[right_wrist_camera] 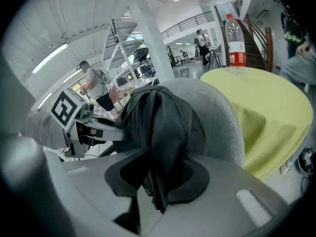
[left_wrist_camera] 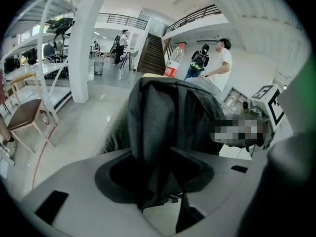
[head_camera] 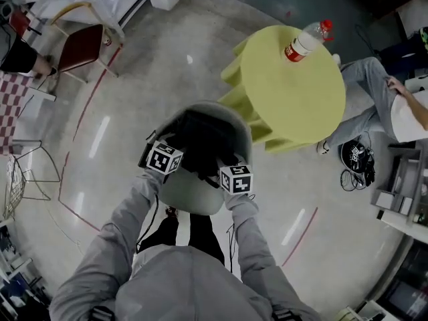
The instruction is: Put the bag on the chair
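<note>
The bag (head_camera: 200,136) stands in the chair (head_camera: 194,198), against its back. The left gripper (left_wrist_camera: 158,179) and right gripper (right_wrist_camera: 155,179) flank it, jaws spread, with slack fabric between them straight ahead.

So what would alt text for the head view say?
A black bag sits in a grey chair, the person's left tool and right tool on it. Beyond stands a round yellow-green table bearing a plastic bottle.

Round yellow table (head_camera: 301,105) stood on the polished floor (head_camera: 120,159), red-labelled plastic bottle (head_camera: 304,43) stood upright near its edge, seated person (head_camera: 374,89) sat just beside, cables (head_camera: 358,160) lay coiled near their feet.
</note>
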Demonstrator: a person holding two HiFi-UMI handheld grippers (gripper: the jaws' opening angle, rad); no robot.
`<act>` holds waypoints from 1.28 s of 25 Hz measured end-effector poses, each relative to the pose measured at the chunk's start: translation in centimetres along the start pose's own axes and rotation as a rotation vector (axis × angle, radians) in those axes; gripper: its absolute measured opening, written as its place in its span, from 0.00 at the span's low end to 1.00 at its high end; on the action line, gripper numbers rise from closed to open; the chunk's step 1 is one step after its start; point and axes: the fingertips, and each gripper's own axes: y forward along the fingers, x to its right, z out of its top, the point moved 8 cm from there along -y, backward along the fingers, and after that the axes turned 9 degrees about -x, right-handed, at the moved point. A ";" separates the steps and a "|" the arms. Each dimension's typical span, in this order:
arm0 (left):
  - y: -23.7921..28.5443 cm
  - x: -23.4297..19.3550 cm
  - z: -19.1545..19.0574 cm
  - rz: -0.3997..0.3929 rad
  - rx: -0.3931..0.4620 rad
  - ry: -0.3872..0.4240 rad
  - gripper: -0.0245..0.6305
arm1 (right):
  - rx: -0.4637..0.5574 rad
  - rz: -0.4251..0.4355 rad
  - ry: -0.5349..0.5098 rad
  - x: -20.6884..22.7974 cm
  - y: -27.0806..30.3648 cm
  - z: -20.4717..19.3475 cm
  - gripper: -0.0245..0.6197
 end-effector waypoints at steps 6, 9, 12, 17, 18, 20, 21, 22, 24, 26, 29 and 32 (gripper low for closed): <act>-1.1 -1.2 -2.2 0.050 0.013 -0.056 0.33 | 0.020 -0.057 0.104 0.1 -1.6 -1.3 0.28; -2.5 -1.4 -2.7 0.073 0.029 -0.041 0.32 | 0.038 -0.093 0.118 -0.2 -3.1 -1.5 0.29; -4.2 -1.2 -3.0 0.072 0.061 -0.023 0.27 | 0.070 -0.129 0.141 -0.6 -4.7 -1.8 0.29; -8.2 -0.5 -2.9 0.042 0.156 0.038 0.11 | 0.137 -0.152 0.081 -3.2 -8.0 -1.3 0.26; -9.2 -0.3 -2.8 0.037 0.176 0.052 0.09 | 0.149 -0.158 0.056 -3.9 -8.8 -1.1 0.26; -11.1 0.2 -2.6 0.027 0.212 0.083 0.07 | 0.183 -0.174 0.021 -5.4 -10.3 -0.6 0.24; -12.1 0.4 -2.4 0.021 0.229 0.098 0.06 | 0.205 -0.180 0.015 -6.2 -11.0 -0.2 0.23; -13.1 0.7 -2.3 0.014 0.248 0.113 0.06 | 0.229 -0.183 0.015 -6.9 -11.7 0.1 0.22; -15.2 1.4 -1.9 -0.008 0.291 0.147 0.05 | 0.273 -0.187 0.015 -8.4 -13.0 0.6 0.20; -17.5 2.4 -1.6 -0.037 0.344 0.200 0.05 | 0.308 -0.195 0.004 -10.0 -14.3 0.8 0.17; -20.8 3.9 -1.4 -0.045 0.420 0.271 0.05 | 0.349 -0.200 -0.035 -12.5 -16.0 1.2 0.10; -23.5 5.3 -1.2 -0.042 0.472 0.324 0.05 | 0.387 -0.187 -0.099 -14.8 -17.9 1.9 0.06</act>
